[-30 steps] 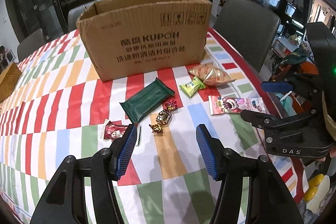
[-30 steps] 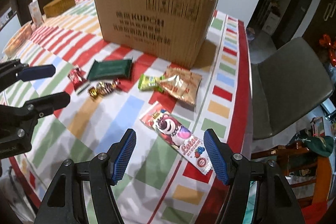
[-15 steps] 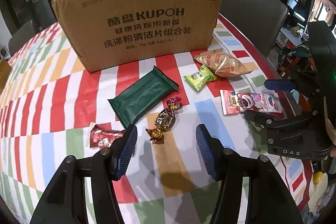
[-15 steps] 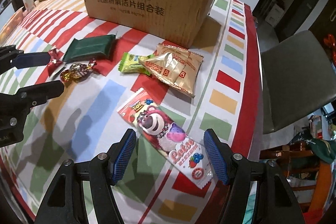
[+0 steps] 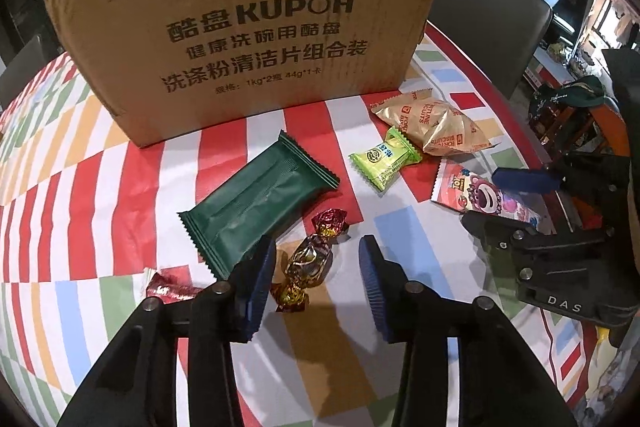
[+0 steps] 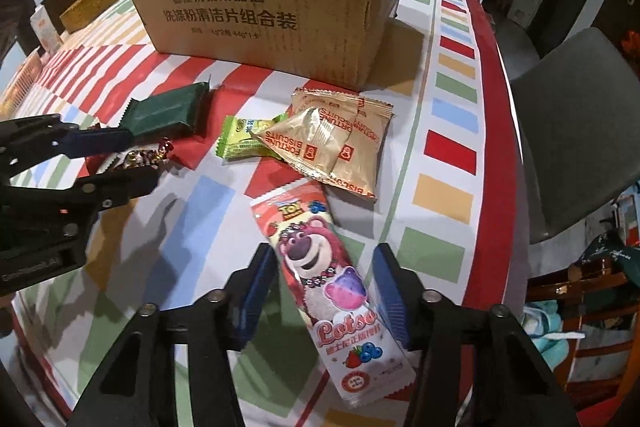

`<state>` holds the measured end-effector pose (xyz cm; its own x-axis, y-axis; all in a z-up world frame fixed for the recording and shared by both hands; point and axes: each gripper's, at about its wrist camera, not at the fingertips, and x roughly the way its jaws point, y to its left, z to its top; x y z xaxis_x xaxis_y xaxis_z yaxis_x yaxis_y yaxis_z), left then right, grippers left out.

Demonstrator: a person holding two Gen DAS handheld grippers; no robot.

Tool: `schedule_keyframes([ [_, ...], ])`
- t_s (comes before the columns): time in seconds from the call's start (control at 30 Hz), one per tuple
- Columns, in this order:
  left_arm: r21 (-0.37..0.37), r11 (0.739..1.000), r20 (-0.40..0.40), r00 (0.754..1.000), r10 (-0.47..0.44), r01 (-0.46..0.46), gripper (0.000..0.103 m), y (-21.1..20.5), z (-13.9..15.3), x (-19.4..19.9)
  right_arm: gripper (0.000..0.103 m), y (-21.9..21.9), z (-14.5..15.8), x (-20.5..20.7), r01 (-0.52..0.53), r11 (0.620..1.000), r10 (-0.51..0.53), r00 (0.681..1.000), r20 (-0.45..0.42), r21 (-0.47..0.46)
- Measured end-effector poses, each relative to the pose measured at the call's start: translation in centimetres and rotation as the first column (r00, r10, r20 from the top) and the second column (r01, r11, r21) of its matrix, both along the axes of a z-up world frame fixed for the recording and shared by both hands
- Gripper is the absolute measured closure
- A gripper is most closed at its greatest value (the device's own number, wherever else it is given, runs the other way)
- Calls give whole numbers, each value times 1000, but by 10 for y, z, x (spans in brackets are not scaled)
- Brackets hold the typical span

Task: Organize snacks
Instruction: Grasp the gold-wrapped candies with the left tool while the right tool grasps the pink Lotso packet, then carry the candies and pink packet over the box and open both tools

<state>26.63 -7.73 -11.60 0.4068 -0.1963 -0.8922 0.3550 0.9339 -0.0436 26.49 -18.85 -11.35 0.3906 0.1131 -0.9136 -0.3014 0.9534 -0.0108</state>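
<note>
Scene: a table (image 5: 60, 187) under a striped cloth of many colours, with an open cardboard box (image 5: 248, 39) standing at the far side and loose snacks scattered on the cloth in front of it.
Left gripper (image 5: 316, 277): tilted steeply down over a foil-wrapped candy (image 5: 310, 261). Its jaws have just been closing and are now partly open; the candy lies between the blue pads, close to the left one, but the pads do not yet press on it.
Right gripper (image 6: 324, 289): also tilted steeply down, over a long pink bear-print snack packet (image 6: 320, 275). Its jaws have just been closing too; the packet lies between them on the cloth with a gap on each side, so nothing is held.
Other snacks: a dark green bar (image 5: 260, 211) left of the candy, a small red wrapper (image 5: 168, 287) at the near left, a lime-green packet (image 5: 386, 163) and a gold biscuit pack (image 5: 434, 127) further right, near the box.
What changed: against a second ago, both grippers sit lower and closer to the cloth, each now straddling its own snack.
Meaning for the task: judged from this, two pick-ups are about to begin together, and no snack appears lifted toward the box yet.
</note>
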Motion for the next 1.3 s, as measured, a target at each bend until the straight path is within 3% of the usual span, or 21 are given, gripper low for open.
schedule_keyframes([
  [0.13, -11, 1000, -24, 1000, 6, -7, 69, 2, -6, 3, 69, 3, 1, -1, 4, 1000, -4, 1000, 3, 15],
  [0.33, -15, 1000, -29, 1000, 9, -9, 83, 2, -10, 3, 71, 6, 2, -5, 17, 1000, -17, 1000, 13, 25],
  [0.63, -61, 998, -13, 1000, 3, -4, 84, -2, -3, -10, 71, 8, 9, -16, 25, 999, -26, 999, 24, 48],
  [0.93, -116, 993, 60, 998, 32, -25, 84, 7, 33, -33, 71, 10, 32, -28, 24, 997, -30, 997, 71, 80],
  [1.3, -177, 984, 195, 978, 72, -38, 84, 24, 95, -43, 71, 22, 86, -31, 23, 990, -52, 978, 201, 142],
])
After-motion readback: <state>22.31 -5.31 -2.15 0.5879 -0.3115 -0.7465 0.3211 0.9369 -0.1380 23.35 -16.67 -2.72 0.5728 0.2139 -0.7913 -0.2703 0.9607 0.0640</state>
